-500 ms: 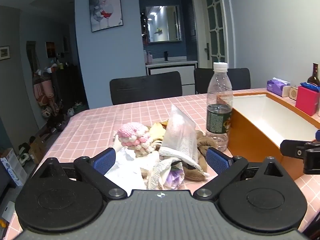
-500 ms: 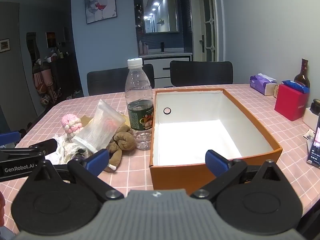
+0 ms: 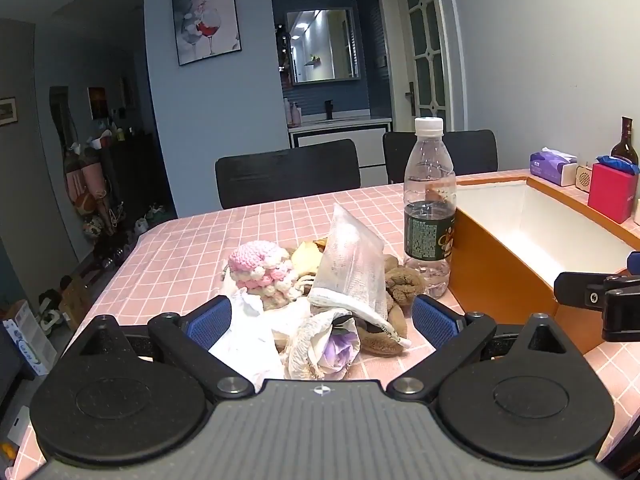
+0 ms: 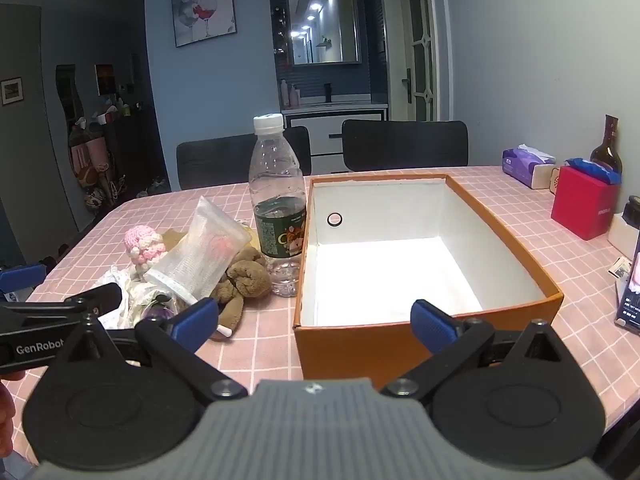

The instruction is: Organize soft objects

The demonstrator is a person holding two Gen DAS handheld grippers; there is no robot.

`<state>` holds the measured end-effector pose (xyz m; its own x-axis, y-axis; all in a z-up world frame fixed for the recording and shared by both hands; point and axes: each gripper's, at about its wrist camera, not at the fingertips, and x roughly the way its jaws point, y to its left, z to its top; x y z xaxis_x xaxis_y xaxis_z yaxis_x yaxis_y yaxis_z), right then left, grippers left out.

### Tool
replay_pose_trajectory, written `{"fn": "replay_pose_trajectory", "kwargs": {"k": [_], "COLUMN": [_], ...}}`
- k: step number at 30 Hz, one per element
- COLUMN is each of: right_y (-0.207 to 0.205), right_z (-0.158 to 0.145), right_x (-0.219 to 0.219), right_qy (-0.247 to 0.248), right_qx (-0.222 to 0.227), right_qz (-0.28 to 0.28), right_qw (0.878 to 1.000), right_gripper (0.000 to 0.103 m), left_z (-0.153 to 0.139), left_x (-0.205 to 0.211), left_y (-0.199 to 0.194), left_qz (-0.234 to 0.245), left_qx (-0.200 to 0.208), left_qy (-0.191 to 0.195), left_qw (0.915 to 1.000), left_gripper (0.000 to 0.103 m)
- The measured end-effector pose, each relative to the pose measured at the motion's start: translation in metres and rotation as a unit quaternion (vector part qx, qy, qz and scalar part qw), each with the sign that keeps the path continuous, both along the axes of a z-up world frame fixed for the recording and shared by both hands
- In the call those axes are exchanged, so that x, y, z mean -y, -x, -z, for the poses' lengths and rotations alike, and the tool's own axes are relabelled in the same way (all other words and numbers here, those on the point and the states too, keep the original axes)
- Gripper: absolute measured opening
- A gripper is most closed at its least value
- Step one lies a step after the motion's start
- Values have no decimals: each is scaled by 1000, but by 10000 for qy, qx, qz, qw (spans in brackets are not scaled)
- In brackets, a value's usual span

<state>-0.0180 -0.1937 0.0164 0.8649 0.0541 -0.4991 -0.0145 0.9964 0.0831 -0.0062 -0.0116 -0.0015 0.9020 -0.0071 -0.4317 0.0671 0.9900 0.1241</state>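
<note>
"GenRobot" is read on the left claw [image 4: 100, 300], seen left of the green-labelled bottle [image 4: 279, 204]; both it and the right claw [image 4: 314, 320] are spread wide, nothing gripped.

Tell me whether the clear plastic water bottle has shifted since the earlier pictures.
No. The clear plastic water bottle stands upright against the orange cardboard box's left wall, just as before.

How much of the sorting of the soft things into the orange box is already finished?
Nothing looks done: the orange box is empty inside. Nothing is in hand; the left gripper and right gripper are both open. The pink knitted toy, mesh pouch and brown plush are left in the pile beside the water bottle.
</note>
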Motion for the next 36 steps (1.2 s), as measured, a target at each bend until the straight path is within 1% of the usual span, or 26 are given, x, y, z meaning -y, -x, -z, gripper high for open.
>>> {"fn": "replay_pose_trajectory", "kwargs": {"k": [3, 4, 10, 18, 27, 36], "right_y": [2, 2, -3, -5, -5, -6], "right_z": [2, 0, -1, -2, 0, 0], "right_x": [-1, 4, 3, 1, -1, -5], "right_qy": [-1, 7, -15, -2, -30, 4], "right_qx": [-39, -56, -66, -96, -72, -95], "right_qz": [-83, -184, -250, -178, -15, -12], "right_qw": [10000, 9998, 9997, 9998, 10000, 10000], "right_gripper": [100, 100, 100, 100, 100, 100], "left_z": [0, -1, 0, -2, -1, 2], "left_x": [2, 2, 2, -3, -5, -6], "left_y": [3, 4, 1, 0, 0, 0], "left_qz": [-28, -32, -52, -122, -47, -30], "left_qx": [-9, -12, -32, -5, -18, -57], "left_qy": [-13, -14, -49, -58, -39, -24], "left_qw": [10000, 10000, 10000, 9999, 10000, 10000], "left_gripper": [103, 103, 103, 103, 103, 103]}}
